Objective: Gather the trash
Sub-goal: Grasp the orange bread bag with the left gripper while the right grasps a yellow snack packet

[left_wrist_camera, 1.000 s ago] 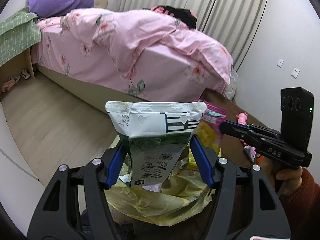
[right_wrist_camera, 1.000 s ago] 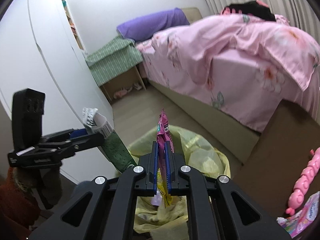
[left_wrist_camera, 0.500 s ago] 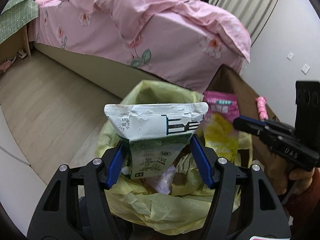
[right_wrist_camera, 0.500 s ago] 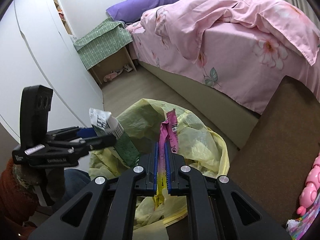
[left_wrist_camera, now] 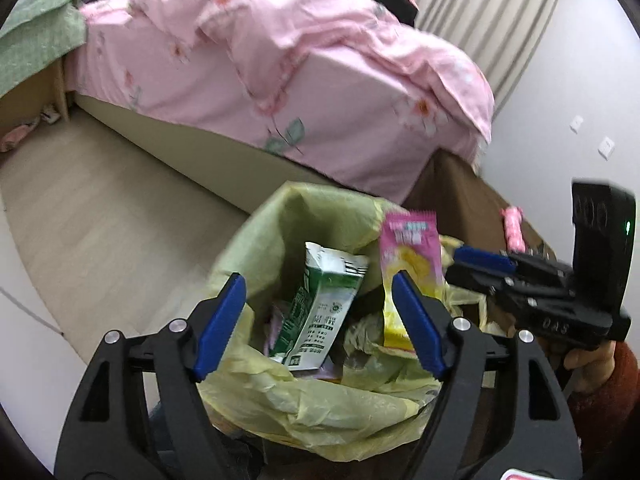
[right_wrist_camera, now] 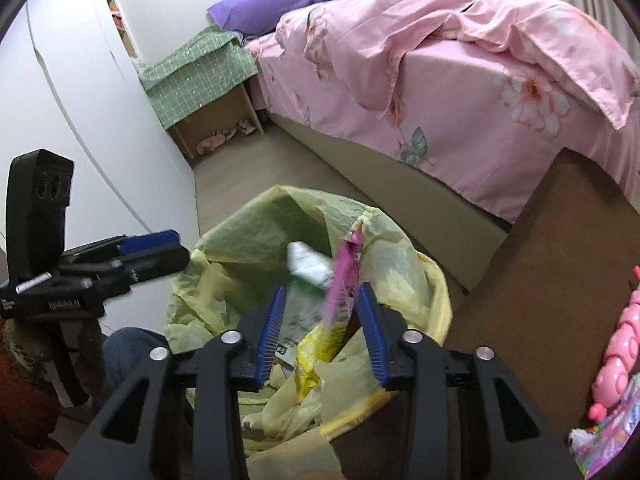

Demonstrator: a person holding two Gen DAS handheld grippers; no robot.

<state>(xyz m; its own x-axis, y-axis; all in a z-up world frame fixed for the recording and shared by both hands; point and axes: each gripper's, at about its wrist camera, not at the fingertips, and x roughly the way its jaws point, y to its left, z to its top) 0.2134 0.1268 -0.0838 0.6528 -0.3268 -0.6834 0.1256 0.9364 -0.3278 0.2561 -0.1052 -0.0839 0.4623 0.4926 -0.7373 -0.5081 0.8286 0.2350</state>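
Both tools, left tool [left_wrist_camera: 318, 322] and right tool [right_wrist_camera: 322, 330], have just opened and grip nothing. The milk carton [left_wrist_camera: 320, 308] and pink wrapper [left_wrist_camera: 410, 276] drop into the yellow bin bag [left_wrist_camera: 304, 404]; pink packaging [right_wrist_camera: 612, 436] remains on the counter [right_wrist_camera: 552, 280].

A pale yellow bin liner [left_wrist_camera: 280, 404] holds a green-and-white carton [left_wrist_camera: 320, 312], a seemingly pink-and-yellow wrapper [left_wrist_camera: 408, 264], beside pink floral bedding [left_wrist_camera: 320, 80].

1. The yellow bin bag [left_wrist_camera: 320, 408] gapes open upward; a milk carton [left_wrist_camera: 320, 312] and pink wrapper [left_wrist_camera: 412, 272] crowd its mouth.
2. Bare floor [left_wrist_camera: 100, 220] left of the bag's rim.
3. Brown desk [right_wrist_camera: 560, 280] edge hems the bag's right rim.
4. A bed [right_wrist_camera: 460, 100] blocks beyond.
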